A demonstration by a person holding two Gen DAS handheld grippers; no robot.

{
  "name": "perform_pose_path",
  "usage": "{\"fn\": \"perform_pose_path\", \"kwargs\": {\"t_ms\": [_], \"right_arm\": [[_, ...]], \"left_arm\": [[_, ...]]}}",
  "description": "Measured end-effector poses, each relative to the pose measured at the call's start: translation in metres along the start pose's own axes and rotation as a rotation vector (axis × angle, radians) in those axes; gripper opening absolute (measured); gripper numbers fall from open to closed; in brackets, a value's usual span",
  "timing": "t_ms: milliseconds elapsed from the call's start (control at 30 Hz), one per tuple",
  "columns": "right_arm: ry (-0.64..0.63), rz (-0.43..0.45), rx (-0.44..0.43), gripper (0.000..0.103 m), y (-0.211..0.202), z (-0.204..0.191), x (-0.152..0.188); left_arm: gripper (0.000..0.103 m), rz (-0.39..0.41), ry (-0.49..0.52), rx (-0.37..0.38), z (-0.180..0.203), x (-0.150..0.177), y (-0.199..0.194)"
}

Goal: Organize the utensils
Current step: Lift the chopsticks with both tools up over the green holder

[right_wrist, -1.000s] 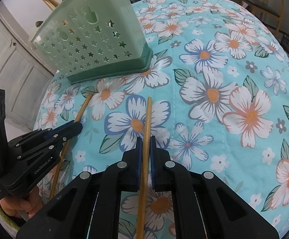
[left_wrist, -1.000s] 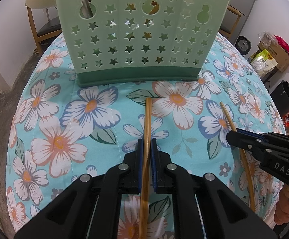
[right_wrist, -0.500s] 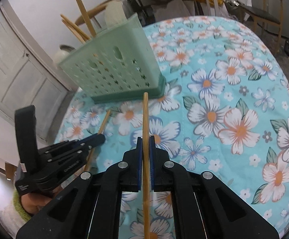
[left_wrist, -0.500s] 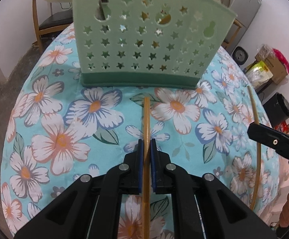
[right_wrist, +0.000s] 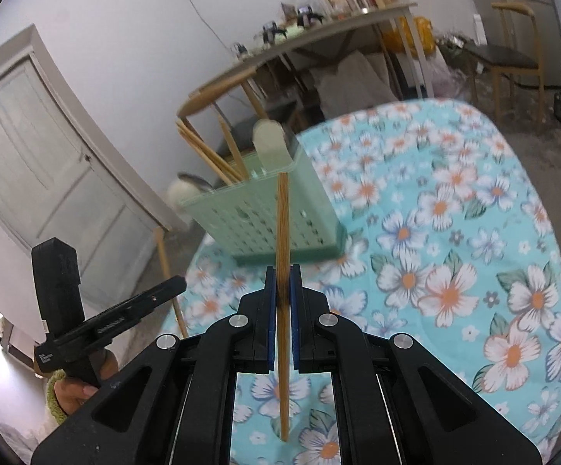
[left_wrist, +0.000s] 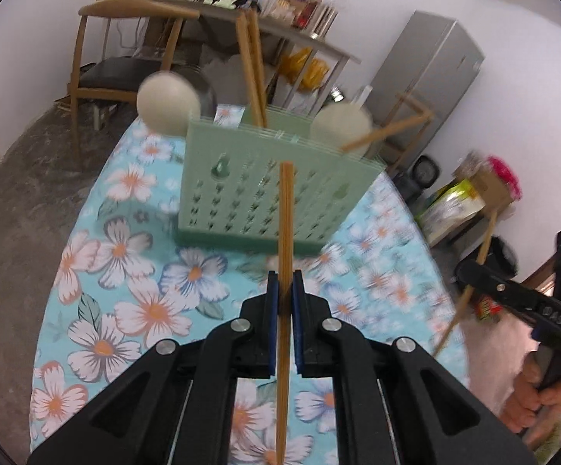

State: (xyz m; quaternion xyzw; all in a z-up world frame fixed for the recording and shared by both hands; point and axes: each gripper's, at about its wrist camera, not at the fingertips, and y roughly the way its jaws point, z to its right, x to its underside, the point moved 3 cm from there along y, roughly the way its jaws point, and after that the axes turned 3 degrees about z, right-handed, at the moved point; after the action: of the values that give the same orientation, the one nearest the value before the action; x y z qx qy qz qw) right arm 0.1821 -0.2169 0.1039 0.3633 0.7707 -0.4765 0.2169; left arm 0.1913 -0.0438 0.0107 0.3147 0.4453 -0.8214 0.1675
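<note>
While both chopsticks were lying flat on the floral turquoise tablecloth 1 second ago, they are now riding well clear of it. The left gripper is clamping tight on its slim wooden chopstick, and the right gripper is pinching a second wooden chopstick the same way, so the pickup looks done and the carry toward the mint-green star-perforated plastic utensil basket is starting. That basket is standing ahead of both tips, already holding chopsticks and pale spoons. Only the left view is showing the basket's front face squarely; only the right view is showing the bundle of chopsticks leaning inside.
</note>
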Motion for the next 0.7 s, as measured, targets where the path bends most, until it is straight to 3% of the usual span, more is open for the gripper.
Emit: {"fn": "perform_pose_path", "kwargs": {"t_ms": [200, 433, 700], "right_arm": [[-0.017, 0.076, -0.034, 0.005, -0.024, -0.017, -0.016], [-0.047, 0.118, -0.016, 0.005, -0.033, -0.022, -0.022], [-0.033, 0.148, -0.011, 0.005, -0.045, -0.016, -0.023]], "left_arm": [[0.006, 0.028, -0.022, 0.103, 0.008, -0.019, -0.035], [0.006, 0.094, 0.016, 0.121, 0.033, -0.04, -0.049], [0.006, 0.255, 0.084, 0.133, 0.051, -0.1, -0.09]]}}
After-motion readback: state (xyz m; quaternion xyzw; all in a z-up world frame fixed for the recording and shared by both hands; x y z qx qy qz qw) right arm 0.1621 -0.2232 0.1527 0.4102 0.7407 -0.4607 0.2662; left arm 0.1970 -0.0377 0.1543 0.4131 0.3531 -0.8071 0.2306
